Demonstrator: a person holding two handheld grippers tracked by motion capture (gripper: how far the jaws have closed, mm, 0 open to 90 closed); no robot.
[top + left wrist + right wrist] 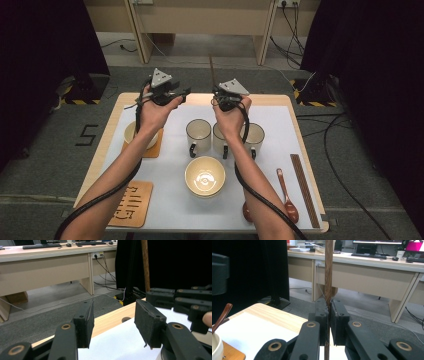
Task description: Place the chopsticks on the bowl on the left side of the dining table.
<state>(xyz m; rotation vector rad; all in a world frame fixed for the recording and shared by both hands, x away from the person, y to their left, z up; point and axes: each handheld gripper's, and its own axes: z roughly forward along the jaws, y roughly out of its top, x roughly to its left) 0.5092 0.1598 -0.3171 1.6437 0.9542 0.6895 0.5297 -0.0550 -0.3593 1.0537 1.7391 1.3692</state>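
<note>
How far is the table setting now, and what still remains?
Done: a bowl sits on one coaster. In hand: the right gripper clamps a single chopstick; the left gripper is open, holding nothing. Left: second coaster is bare; spoon and other chopstick lie unplaced.

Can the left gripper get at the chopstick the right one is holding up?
Probably yes. The left gripper has open, empty jaws, and the chopstick stands upright, clamped in the right gripper. In the high view the grippers are side by side, nothing between them.
</note>
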